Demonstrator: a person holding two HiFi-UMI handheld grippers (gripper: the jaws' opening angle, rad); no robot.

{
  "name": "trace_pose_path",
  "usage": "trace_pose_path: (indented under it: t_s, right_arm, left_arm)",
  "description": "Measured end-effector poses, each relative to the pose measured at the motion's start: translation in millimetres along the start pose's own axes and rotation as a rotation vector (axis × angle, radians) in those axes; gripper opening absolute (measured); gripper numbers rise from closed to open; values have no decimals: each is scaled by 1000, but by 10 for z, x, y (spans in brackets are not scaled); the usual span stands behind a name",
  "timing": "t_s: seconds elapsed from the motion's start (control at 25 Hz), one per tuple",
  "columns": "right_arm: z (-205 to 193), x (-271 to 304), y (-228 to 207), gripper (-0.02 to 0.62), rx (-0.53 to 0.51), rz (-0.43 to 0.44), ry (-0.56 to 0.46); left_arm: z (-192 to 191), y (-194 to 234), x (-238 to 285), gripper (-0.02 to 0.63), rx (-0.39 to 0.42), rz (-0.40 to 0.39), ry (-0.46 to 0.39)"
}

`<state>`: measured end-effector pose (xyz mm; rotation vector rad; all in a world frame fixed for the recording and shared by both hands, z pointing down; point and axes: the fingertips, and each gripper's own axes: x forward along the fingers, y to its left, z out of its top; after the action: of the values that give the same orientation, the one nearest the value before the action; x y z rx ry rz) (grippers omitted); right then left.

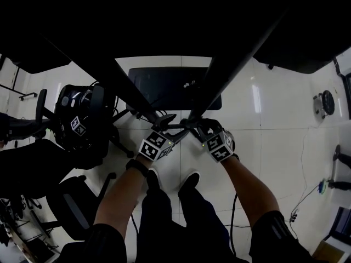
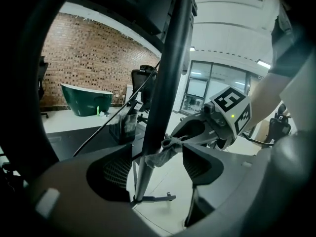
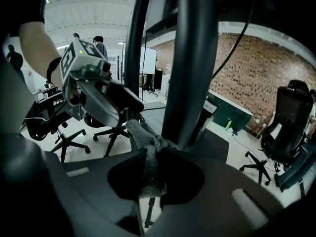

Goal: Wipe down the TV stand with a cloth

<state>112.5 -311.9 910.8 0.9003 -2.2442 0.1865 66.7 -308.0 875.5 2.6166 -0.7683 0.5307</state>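
Right gripper (image 3: 154,154) is clamped on the cloth (image 3: 146,141), pressing it to the TV stand post (image 3: 190,58) for rubbing. Left gripper (image 2: 158,167) hangs open beside it, probably bracing.

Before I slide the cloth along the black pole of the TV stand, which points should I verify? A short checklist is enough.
1. The cloth is held by the right gripper: ok, jaws shut on it.
2. The cloth touches the pole: ok.
3. The left gripper is free: ok, jaws apart with the pole between them, not clamped.
4. Room between the two grippers: not ok, they almost meet.
5. Dust left on the pole: cannot tell.
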Motion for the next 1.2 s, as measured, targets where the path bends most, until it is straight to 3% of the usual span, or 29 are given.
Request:
trace_pose_path:
  t_s: [0.16,0.44,0.64,0.88,1.04,1.2]
  right_arm:
    - [493,-506,53,44,74,-15,-120]
    - [1527,-1774,228,43,140,24,-369]
    - [2037,-2594,520,41,142,72,-485]
    - [2607,-3601,951,41,170,67,-643]
    - [2742,-4119,1284,40,182,10,-709]
    - [2868,-4588,1904,40,209,30,-755]
  left_arm:
    - [364,-300,-364,347,11,-4,-63]
    - [1448,-1029,-1505,347,177,51,-255]
    - [1902,-1479,-2269,345,132,85,-384]
    - [2514,-2036,-3146,344,172,81,-520]
    - [2576,-2474,-3699,341,276,54,-563]
    - [2386,-2866,-4260,341,254,41,-570]
